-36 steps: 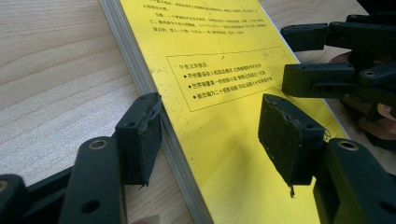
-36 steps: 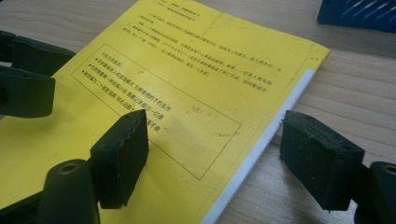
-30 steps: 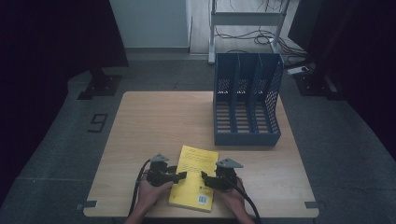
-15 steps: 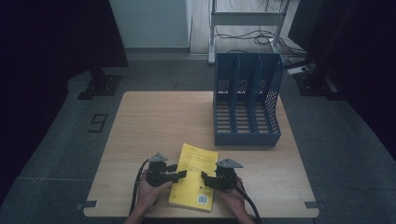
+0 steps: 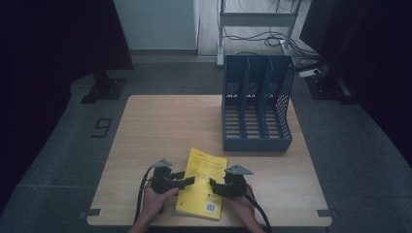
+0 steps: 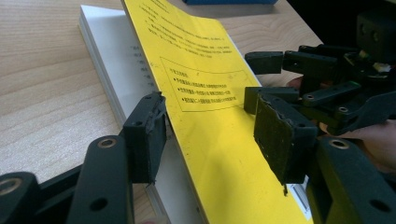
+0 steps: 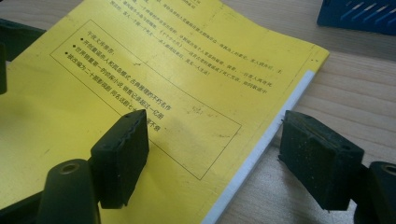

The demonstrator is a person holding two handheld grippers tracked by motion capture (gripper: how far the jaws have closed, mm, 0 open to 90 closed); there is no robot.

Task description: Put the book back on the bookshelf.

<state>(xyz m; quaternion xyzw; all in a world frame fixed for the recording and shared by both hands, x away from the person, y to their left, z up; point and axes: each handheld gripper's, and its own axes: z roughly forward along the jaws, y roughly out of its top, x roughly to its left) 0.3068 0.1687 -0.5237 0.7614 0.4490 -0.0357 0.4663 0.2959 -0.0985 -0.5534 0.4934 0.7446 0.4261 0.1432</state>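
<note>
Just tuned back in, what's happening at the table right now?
A person holds both grippers at a yellow book lying near the front edge of the wooden table. The left gripper has lifted the cover at one side; its jaws have just been closing around it, not yet pinching. The right gripper straddles the opposite edge, open. The blue file rack stands behind.

Both tools [image 5: 188,181] [image 5: 214,186] low, jaws apart

Each black gripper [image 5: 188,181] has ridged pads, round rivet holes, a grey triangular plate and trailing cable.
</note>
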